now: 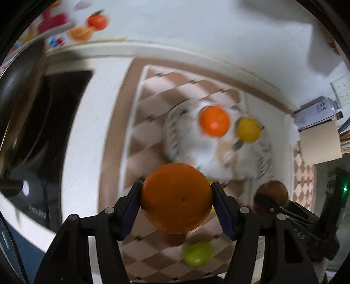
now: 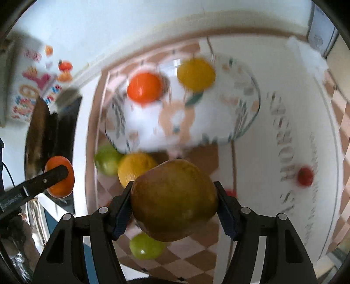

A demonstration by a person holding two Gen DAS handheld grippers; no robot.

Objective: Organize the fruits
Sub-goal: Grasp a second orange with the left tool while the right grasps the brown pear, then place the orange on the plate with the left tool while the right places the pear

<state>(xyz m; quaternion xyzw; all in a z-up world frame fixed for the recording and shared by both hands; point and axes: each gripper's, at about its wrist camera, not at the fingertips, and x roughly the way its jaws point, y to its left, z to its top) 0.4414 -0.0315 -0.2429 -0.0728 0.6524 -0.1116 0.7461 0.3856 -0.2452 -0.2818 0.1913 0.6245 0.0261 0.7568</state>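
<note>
Right, both grippers loaded & up in the air over the table. Left gripper [image 1: 176, 197] is clamped on an orange [image 1: 176, 197], blue pads pressing it from both sides; right gripper [image 2: 174, 200] is clenched on a brown-green pear-like fruit [image 2: 174, 200], same way, pads tight on its flanks. In the left wrist view the right gripper w/ its brown fruit shows at the right edge, near the orange; in the right wrist view the left one shows at far left w/ the orange. Below the fruits lies a checkered cloth [image 2: 192, 260], pink/white squares, blurry. On it, just under the held pear: a green round fruit [image 2: 146, 245], further up a yellow fruit [image 2: 136, 167] touching another green one [image 2: 107, 160]. Beyond those sits a patterned plate [image 2: 245, 102] holding a small bright orange fruit [image 2: 144, 87] and a yellow one [image 2: 196, 74], close together near its far rim. Off to the right, on the cloth's white lettered part, a small red fruit [image 2: 305, 176], well apart from the plate. Far back left: wall w/ fruit stickers [image 1: 97, 20], too blurred for detail
</note>
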